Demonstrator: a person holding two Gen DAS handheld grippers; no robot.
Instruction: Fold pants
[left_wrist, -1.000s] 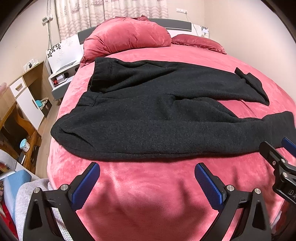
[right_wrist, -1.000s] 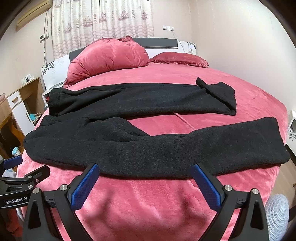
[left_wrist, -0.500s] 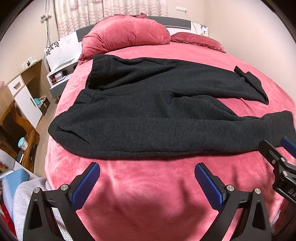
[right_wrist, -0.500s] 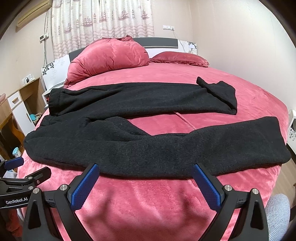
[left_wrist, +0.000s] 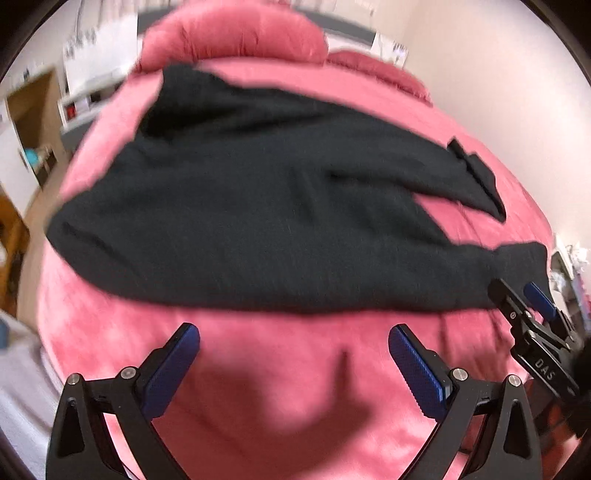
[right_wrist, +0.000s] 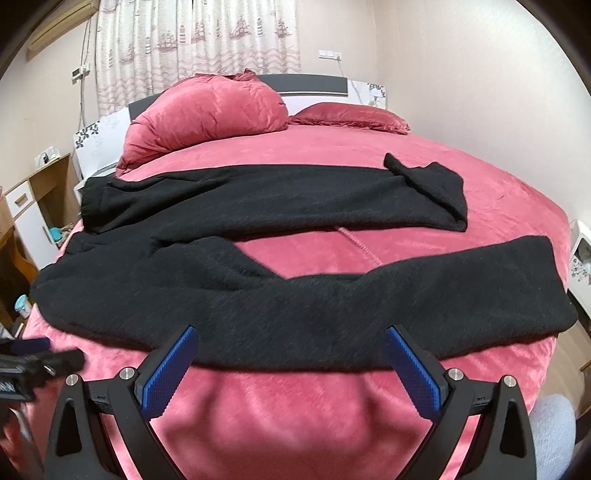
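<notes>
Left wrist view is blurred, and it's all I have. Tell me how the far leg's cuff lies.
Observer: In the right wrist view, the far cuff of the pants is folded back on itself, not flat.
Operator: Give me the right gripper's state.
Observer: The right gripper is open and holds nothing. Its fingertips are at the front edge of the near leg, above the bed.

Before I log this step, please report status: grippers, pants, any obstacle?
Left gripper open, empty. Right gripper open, empty, at near leg. Pants spread flat on bed, unfolded. Nothing in the way.
</notes>
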